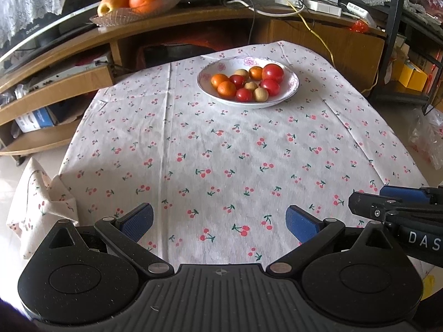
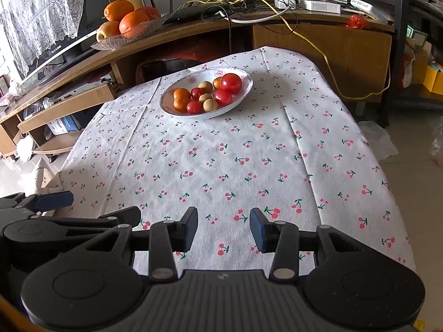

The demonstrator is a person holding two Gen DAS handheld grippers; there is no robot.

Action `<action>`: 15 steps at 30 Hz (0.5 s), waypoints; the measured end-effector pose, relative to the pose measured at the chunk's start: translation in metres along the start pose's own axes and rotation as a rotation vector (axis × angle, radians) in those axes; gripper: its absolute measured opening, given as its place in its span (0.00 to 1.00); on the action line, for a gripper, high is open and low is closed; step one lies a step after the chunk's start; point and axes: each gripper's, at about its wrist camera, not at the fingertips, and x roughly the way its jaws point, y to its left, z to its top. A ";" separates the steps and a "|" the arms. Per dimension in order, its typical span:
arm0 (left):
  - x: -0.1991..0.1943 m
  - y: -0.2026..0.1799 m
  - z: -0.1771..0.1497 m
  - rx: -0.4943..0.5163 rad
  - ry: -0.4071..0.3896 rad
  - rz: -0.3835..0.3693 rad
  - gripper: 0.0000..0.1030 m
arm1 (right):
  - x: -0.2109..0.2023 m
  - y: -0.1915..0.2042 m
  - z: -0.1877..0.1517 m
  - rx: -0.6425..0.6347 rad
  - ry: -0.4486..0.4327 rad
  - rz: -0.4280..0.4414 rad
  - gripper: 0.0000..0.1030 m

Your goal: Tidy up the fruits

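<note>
Starting at the upper left of either frame, you have a glass dish of oranges (image 1: 133,13) on the wooden shelf, well apart from the work. Move toward the centre and the task's things sit together: small red, orange and tan fruits (image 1: 247,83) all lie in the white flowered bowl (image 1: 290,90), upper middle of the left wrist view, on the cherry-print tablecloth (image 1: 221,152). None lies loose on the cloth. That fits fruit gathered up as well as fruit waiting to be sorted out, so check which you face before committing.

Along the bottom, your left gripper (image 1: 220,222) has its fingers wide apart, holding nothing. At the lower right of that frame sits your right gripper (image 2: 223,229), fingers also apart and empty. Both are well short of the bowl.

If you do reach in, approach from above and keep the squeeze gentle; round fruit rolls.
</note>
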 end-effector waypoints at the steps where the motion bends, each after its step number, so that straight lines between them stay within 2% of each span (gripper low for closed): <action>1: 0.000 0.000 0.000 0.001 0.001 0.002 1.00 | 0.000 0.000 0.000 0.000 0.001 -0.001 0.41; 15: 0.001 0.000 -0.003 -0.008 0.028 0.001 1.00 | 0.001 0.001 -0.004 -0.003 0.014 -0.009 0.41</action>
